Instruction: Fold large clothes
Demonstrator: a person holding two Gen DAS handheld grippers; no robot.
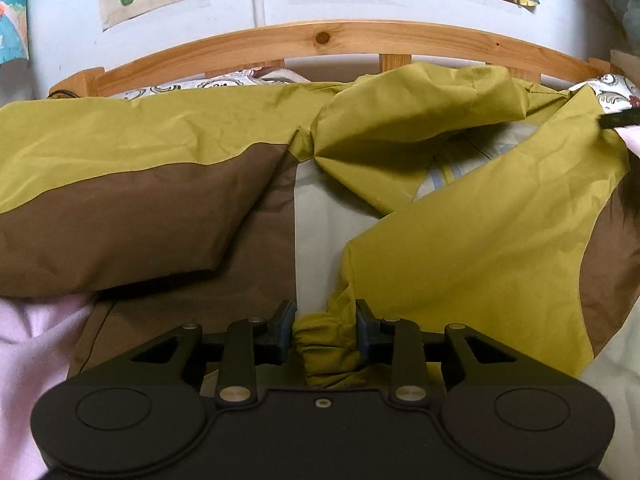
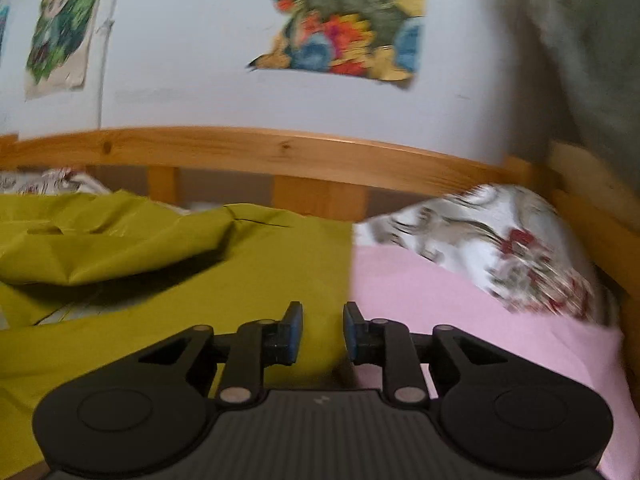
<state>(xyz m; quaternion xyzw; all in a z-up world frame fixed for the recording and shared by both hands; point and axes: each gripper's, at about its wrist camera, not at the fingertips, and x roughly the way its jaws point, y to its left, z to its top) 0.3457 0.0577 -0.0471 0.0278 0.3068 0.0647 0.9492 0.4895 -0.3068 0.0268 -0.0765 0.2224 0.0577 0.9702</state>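
A large olive-green and brown jacket lies spread on the bed, its pale lining showing in the middle. My left gripper is shut on the elastic sleeve cuff of the jacket's right sleeve, which runs away to the upper right. In the right wrist view my right gripper is open and empty, low over the green jacket fabric at its edge beside the pink sheet. A black finger tip of it shows at the left wrist view's right edge.
A wooden bed rail runs along the far side against a white wall with posters. A floral pillow lies at the far right corner. Pink sheet covers the bed around the jacket.
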